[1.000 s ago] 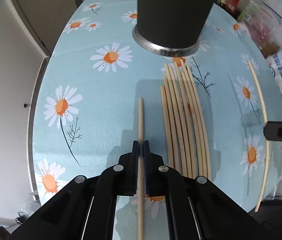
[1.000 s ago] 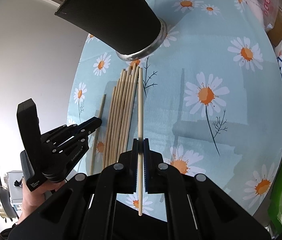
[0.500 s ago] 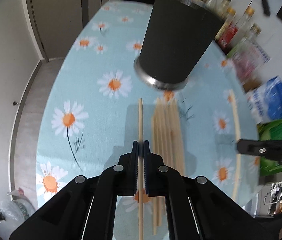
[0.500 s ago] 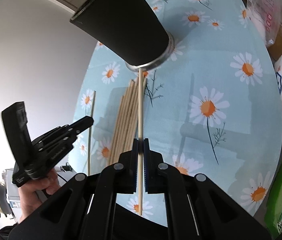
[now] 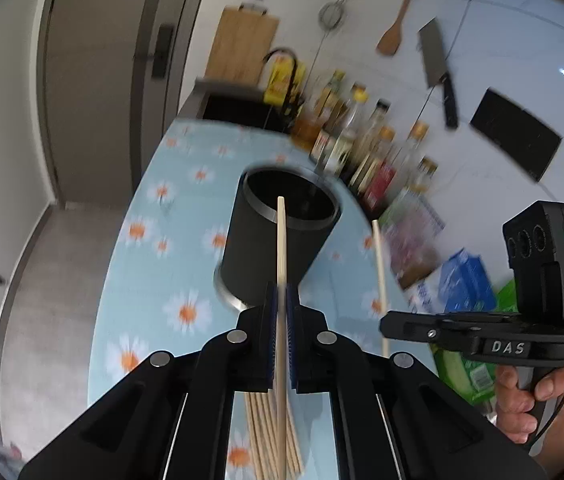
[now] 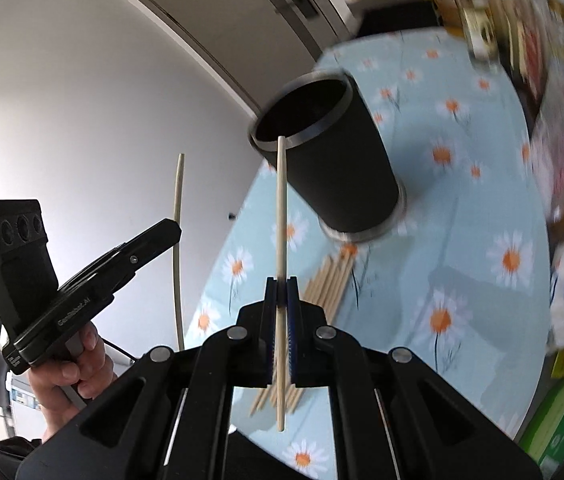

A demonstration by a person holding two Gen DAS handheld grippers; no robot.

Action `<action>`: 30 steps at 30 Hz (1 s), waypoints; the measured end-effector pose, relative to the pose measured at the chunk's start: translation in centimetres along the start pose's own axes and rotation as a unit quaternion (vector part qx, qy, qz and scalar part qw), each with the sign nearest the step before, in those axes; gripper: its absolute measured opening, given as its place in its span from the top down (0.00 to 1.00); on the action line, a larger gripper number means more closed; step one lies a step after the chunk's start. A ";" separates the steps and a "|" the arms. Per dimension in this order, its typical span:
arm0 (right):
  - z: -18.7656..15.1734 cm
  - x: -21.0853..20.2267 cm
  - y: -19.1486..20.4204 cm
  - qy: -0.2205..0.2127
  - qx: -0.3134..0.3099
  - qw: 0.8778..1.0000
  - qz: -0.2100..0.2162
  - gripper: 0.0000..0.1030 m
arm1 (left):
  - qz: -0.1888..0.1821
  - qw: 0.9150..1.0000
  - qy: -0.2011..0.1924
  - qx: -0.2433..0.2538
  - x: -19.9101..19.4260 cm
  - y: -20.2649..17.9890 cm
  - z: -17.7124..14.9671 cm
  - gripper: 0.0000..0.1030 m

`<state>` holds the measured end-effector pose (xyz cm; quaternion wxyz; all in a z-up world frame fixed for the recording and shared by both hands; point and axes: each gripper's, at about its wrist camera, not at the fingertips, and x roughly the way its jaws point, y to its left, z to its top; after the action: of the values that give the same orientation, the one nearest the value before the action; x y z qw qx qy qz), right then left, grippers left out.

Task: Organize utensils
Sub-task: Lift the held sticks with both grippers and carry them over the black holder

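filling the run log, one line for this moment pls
left gripper: shut on chopstick | right gripper: shut on chopstick | holder: upright | pile: on table

1. Bright, even daylight in both views.
2. Motion blur smears the bottles (image 5: 366, 136) and the table (image 6: 478, 184).
3. The near jaws stay sharp.
4. Fisheye bending and dark corners.
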<state>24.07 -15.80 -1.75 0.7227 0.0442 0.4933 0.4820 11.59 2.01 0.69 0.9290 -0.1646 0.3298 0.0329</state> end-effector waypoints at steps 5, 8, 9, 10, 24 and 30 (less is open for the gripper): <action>2.7 -1.0 1.9 -0.066 -0.044 0.997 -0.027 0.94 | -0.024 0.998 -0.056 0.014 -0.4 -0.4 2.6 0.96; 4.3 -1.9 2.8 -0.104 -0.062 0.992 -0.032 0.94 | -0.036 0.995 -0.087 0.023 -0.6 -0.5 4.2 0.96; 4.9 -2.3 3.1 -0.125 -0.066 0.989 -0.032 0.94 | -0.044 0.994 -0.099 0.029 -0.7 -0.6 4.9 0.96; 5.3 -2.5 3.4 -0.137 -0.070 0.987 -0.035 0.94 | -0.052 0.992 -0.107 0.033 -0.7 -0.7 5.4 0.96; 11.9 -3.4 4.4 -0.260 -0.120 0.957 -0.044 0.94 | -0.078 0.965 -0.247 0.045 0.8 -0.6 11.3 0.96; 12.6 -0.4 2.0 -0.249 -0.115 0.960 -0.058 0.94 | -0.066 0.959 -0.273 0.035 3.7 0.3 11.7 0.96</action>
<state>32.27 -9.82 6.06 0.8496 0.0505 0.2411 0.4664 21.45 5.96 6.78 0.9890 -0.1378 0.0531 0.0033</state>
